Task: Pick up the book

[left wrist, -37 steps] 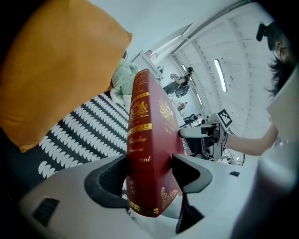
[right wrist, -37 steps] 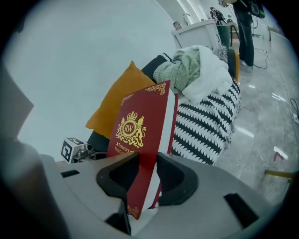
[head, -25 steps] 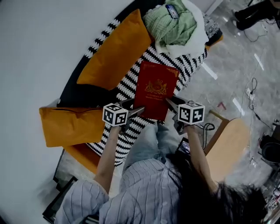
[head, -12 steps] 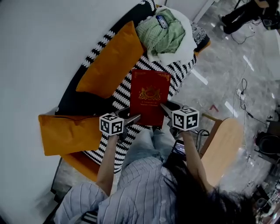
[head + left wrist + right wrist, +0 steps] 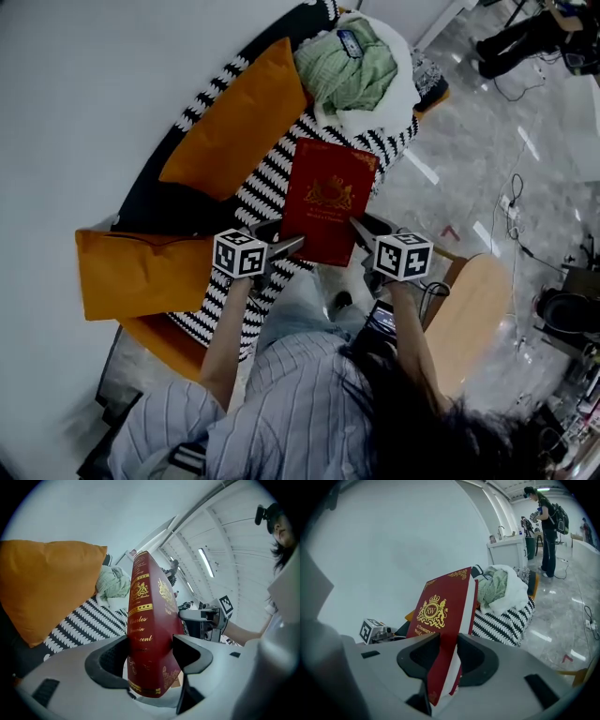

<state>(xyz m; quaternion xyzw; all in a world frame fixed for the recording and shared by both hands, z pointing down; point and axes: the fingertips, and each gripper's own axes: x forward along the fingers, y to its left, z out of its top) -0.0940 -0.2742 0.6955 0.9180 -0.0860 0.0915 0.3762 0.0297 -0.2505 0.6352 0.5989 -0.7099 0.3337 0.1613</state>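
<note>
Lift stage: left gripper (image 5: 292, 244) and right gripper (image 5: 361, 230) each clamped the book (image 5: 328, 199), centre frame; next likely called for a steady, matched raise.

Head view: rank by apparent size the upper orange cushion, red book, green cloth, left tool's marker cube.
1. Upper orange cushion
2. Red book and green cloth, too alike to rank
3. Smallest: left tool's marker cube

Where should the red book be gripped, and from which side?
At its near end, from both sides. The book is wide and stiff: the left gripper clamps the spine, the right gripper the open page edge, as they do now.
</note>
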